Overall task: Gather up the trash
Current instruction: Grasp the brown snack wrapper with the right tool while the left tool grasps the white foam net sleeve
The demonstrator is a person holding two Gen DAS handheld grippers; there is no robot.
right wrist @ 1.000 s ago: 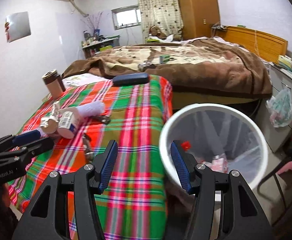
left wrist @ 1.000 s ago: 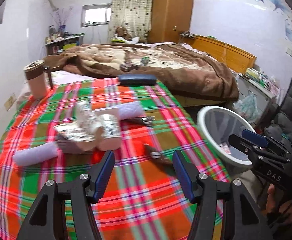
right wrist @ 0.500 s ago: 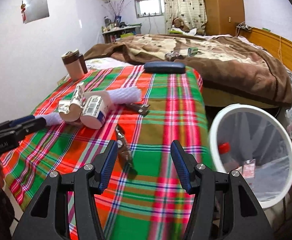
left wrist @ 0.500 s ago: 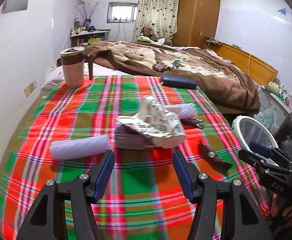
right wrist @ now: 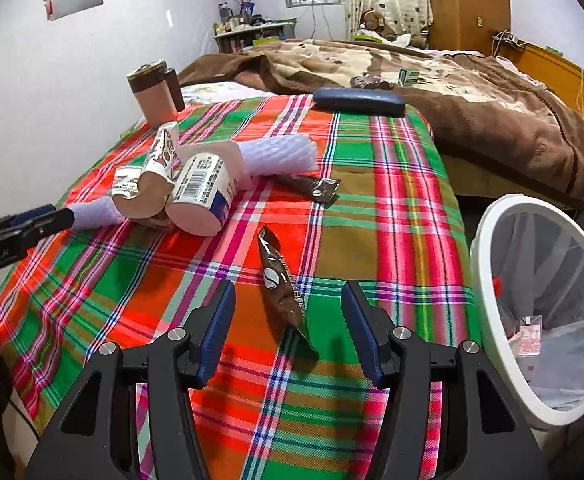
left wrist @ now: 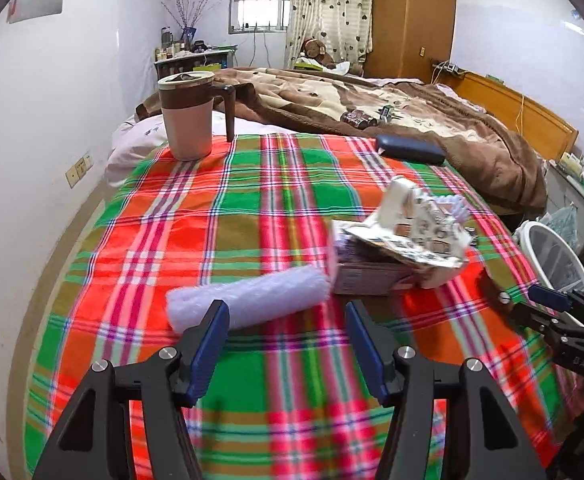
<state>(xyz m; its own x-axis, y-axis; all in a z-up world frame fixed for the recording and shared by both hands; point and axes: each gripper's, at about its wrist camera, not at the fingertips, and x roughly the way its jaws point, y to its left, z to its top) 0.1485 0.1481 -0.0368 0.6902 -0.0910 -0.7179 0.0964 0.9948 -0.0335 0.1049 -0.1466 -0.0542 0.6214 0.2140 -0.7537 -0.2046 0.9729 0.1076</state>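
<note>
Trash lies on a plaid-covered table. A white foam roll lies just ahead of my open, empty left gripper. Behind it is a crumpled carton pile. In the right wrist view a brown wrapper lies between the fingers of my open, empty right gripper. A second brown wrapper, a white cup, a crumpled carton and a second foam roll lie farther off. A white bin with a liner stands right of the table.
A brown-and-pink mug stands at the table's far left. A dark blue case lies at the far edge. A bed with a brown blanket is behind. A white wall runs along the left.
My left gripper has swung left, from near the bin to facing the foam roll. My right gripper has moved from over the bin to over the table, astride the brown wrapper.
</note>
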